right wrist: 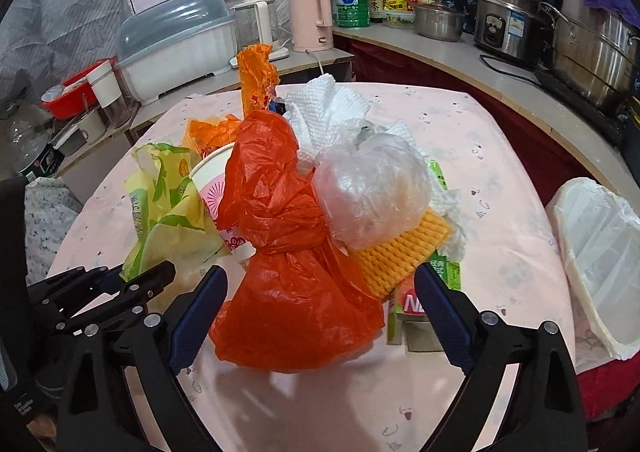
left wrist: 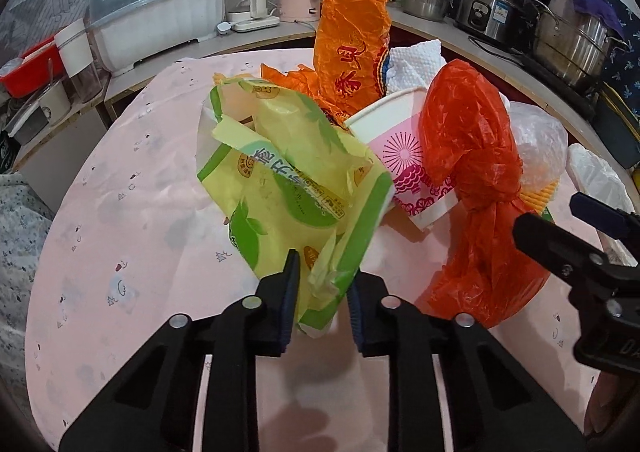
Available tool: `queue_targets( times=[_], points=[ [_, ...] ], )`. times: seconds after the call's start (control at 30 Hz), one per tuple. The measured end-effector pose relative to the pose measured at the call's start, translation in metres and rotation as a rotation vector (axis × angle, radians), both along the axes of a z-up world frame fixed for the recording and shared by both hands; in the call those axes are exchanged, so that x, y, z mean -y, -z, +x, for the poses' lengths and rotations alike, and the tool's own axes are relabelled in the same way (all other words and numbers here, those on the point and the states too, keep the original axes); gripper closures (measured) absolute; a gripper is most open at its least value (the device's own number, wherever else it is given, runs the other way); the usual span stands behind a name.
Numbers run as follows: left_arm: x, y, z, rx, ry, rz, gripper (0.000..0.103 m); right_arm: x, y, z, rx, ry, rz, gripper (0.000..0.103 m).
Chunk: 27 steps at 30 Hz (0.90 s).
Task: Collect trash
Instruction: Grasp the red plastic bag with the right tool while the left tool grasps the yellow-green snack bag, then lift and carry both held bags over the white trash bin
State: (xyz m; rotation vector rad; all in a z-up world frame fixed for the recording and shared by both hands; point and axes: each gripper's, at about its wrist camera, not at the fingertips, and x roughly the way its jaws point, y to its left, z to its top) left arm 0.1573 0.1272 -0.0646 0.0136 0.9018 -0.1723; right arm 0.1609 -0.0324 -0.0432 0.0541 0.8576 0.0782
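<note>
Trash pile sits mid-worktop (left wrist: 120, 212) on the pink cloth. Left claw (left wrist: 323, 292) is narrow – pads pinch the near corner of the yellow-green plastic bag (left wrist: 280, 180), which lies at the pile's left side. Right claw (right wrist: 320, 308) stands wide, jaws straddling the near end of the knotted red bag (right wrist: 288, 252) – pads not pressing on it. Behind the red bag: pink-and-white paper cup (left wrist: 400, 148), orange wrapper (left wrist: 352, 48) sticking up, white paper towel (right wrist: 320, 112), clear plastic bag (right wrist: 372, 188) resting on a yellow knitted cloth (right wrist: 400, 252). A green carton (right wrist: 412, 308) lies just inside the right claw's right finger. White-lined bin (right wrist: 592, 252) sits at the worktop's right edge.
</note>
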Motion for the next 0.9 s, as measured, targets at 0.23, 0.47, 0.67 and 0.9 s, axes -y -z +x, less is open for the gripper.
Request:
queue_targets(
  times=[0.23, 0.47, 0.67, 0.9],
  points=[
    [0.003, -0.001, -0.003, 0.000, 0.005, -0.021, 0.093, -0.003, 0.021, 0.009, -0.055, -0.019, 0.045, 0.044],
    [0.005, -0.009, -0.012, 0.011, 0.001, -0.039, 0.099, -0.002, 0.012, -0.003, -0.007, -0.032, 0.076, 0.064],
    [0.007, -0.026, -0.026, 0.046, -0.006, -0.054, 0.100, 0.002, -0.013, -0.018, 0.064, -0.051, 0.090, 0.072],
    [0.012, -0.055, -0.048, 0.111, -0.004, -0.072, 0.100, 0.010, -0.044, -0.042, 0.150, -0.047, 0.116, 0.074]
  ],
)
